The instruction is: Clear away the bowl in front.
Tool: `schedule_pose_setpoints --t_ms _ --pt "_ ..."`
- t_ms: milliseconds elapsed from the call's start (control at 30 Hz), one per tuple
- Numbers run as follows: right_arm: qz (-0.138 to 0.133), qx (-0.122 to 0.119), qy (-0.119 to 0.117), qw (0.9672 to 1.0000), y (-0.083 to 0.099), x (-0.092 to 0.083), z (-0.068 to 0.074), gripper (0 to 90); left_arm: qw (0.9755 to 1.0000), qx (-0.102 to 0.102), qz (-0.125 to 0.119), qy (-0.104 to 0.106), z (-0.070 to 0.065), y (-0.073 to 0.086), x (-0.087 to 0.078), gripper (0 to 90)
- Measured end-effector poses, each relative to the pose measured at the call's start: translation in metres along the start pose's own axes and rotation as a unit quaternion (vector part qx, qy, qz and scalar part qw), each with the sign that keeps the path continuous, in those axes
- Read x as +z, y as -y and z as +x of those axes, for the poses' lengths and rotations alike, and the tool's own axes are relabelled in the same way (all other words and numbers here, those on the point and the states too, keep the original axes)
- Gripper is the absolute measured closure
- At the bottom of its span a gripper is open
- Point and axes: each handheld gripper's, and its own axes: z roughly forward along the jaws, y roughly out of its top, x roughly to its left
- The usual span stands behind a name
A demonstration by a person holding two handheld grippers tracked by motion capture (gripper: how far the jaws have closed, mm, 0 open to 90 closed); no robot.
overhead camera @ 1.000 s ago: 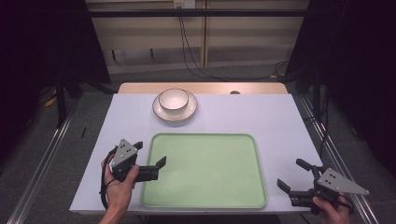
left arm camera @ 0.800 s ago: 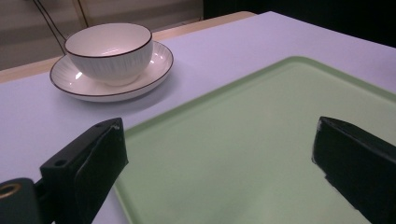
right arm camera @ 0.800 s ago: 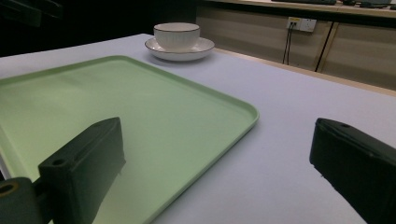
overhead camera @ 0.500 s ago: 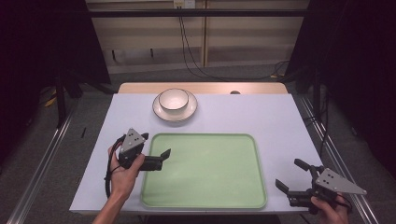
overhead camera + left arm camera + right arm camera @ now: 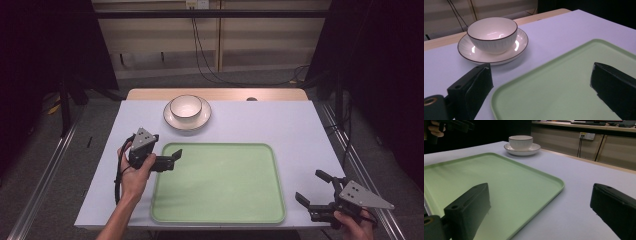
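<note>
A dim room with dark drapes at both sides and pale wall panels with trailing cables at the back surrounds a desk (image 5: pixel 280 125) covered in a pale lilac sheet, a strip of bare wood showing along its far edge.

At the left of the high view, the left tool (image 5: pixel 171 159) hangs above the near-left corner region of the green tray (image 5: pixel 220 185), gripped by the person's left hand (image 5: pixel 134 172), with its grey three-cornered plate uppermost and its cable looping down beside the wrist. Its jaws stand apart, with nothing between them. In the left gripper view one jaw sits over the lilac sheet just outside the tray's rim and the other over the tray's floor, with the rounded tray corner (image 5: pixel 499 100) between them.

Beyond that tool, toward the far side of the desk, a white bowl (image 5: pixel 186 106) with a dark rim stands upright on a white saucer (image 5: pixel 200 120), well apart from the tray. The left gripper view faces the bowl (image 5: pixel 492 35) squarely across a stretch of bare sheet.

The tray lies flat in the middle of the desk's near half.

At the right, the right tool (image 5: pixel 315 187) rests low near the desk's near-right corner, held by the right hand (image 5: pixel 352 222), just beside the tray's right edge and not touching it. Its jaws are spread wide and carry nothing.
</note>
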Motion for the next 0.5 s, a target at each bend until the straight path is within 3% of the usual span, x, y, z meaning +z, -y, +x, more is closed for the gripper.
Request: schedule_pose_setpoints --t_ms 67,133,267,367,500 --pt "0.0 -0.001 -0.002 1.0 0.0 0.0 0.001 2.6 1.0 -0.005 0.0 -0.002 0.006 -0.006 0.006 3.9" --pt "0.001 -0.001 -0.005 1.0 0.0 0.001 0.001 2.6 1.0 0.003 0.004 0.002 0.01 -0.008 0.009 4.0" --pt "-0.002 0.004 -0.004 1.0 0.0 0.0 0.0 2.6 0.9997 -0.022 0.007 -0.01 0.018 -0.013 0.018 3.0" --pt "0.0 0.005 -0.001 1.0 0.001 0.0 -0.001 2.6 0.9993 -0.025 0.016 -0.025 0.023 -0.019 0.025 3.6" --pt "-0.001 0.003 -0.004 1.0 0.001 0.001 0.0 2.6 0.9982 -0.004 0.034 -0.049 0.026 -0.027 0.033 3.5"
